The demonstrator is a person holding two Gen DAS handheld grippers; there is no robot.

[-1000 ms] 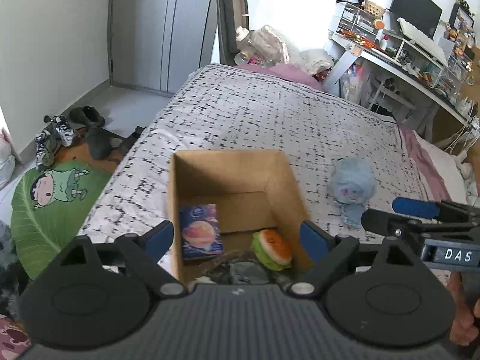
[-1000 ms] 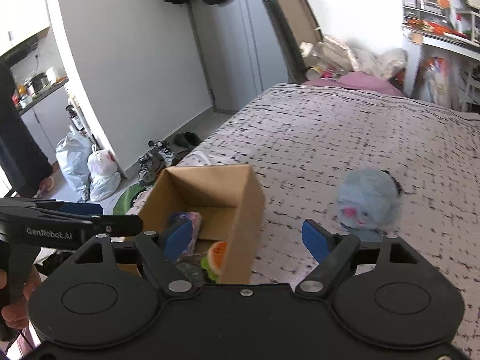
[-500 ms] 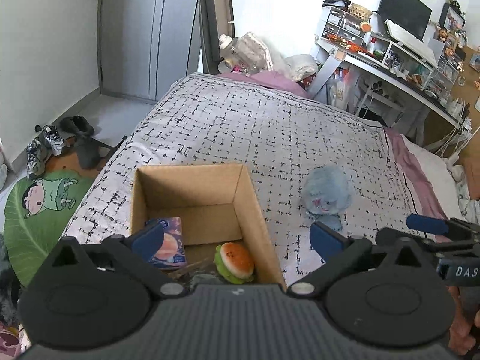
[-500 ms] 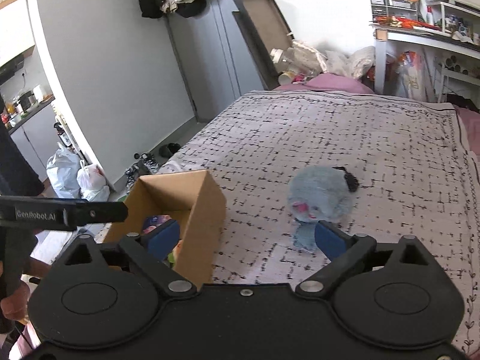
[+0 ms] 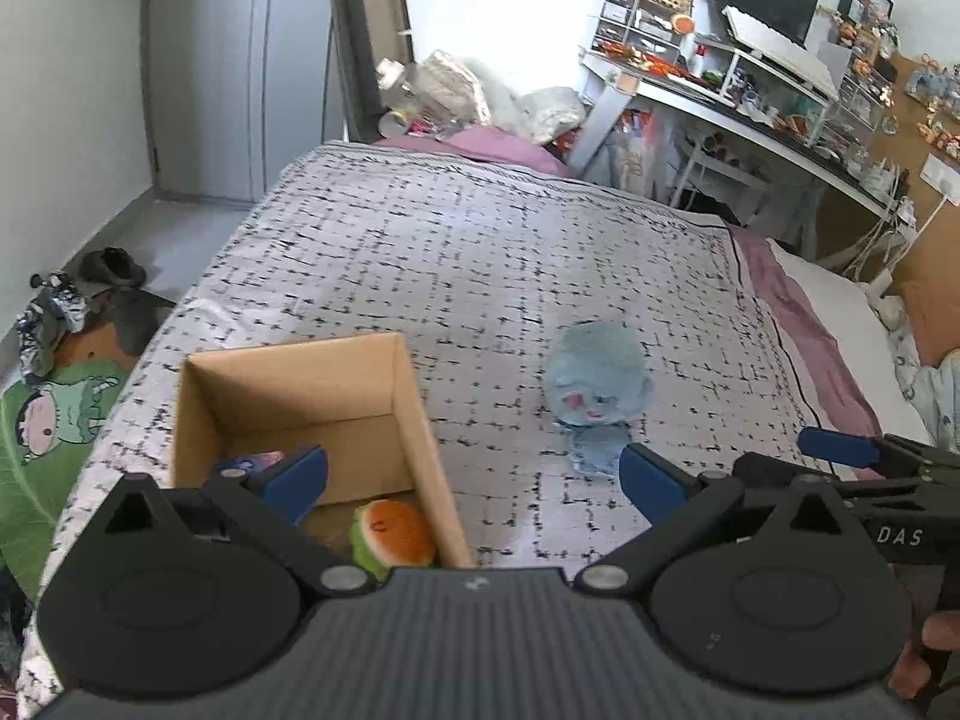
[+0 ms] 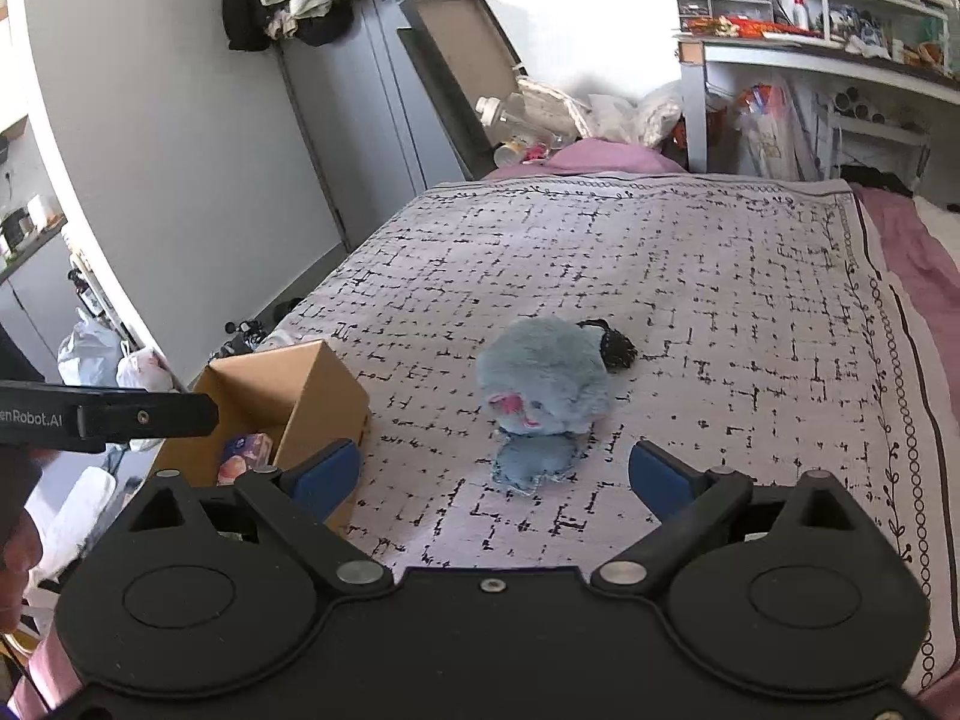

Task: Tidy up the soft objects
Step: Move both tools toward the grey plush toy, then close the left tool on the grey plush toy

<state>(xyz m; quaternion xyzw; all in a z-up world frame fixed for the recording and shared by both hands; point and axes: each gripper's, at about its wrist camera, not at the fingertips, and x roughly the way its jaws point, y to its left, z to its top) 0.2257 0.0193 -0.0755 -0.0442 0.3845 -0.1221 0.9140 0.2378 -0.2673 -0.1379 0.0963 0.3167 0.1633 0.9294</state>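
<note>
Right gripper (image 6: pixel 494 474) spread wide, empty, hovering over bedspread (image 6: pixel 690 300). Blue plush toy (image 6: pixel 543 384) lying mid-bed, just ahead of fingertips, untouched. Cardboard box (image 6: pixel 306 396) at left edge of bed, open top, small pack (image 6: pixel 243 459) inside. Left gripper (image 6: pixel 102 417) visible far left.

Fuzzy blue plush toy (image 6: pixel 543 381), matt cardboard box (image 5: pixel 414 420), woven cloth bedspread (image 6: pixel 690 276).

Fuzzy grey-blue plush toy (image 6: pixel 543 381), tan cardboard box (image 5: pixel 300 387), black-dashed white bedspread (image 6: pixel 690 276)
</note>
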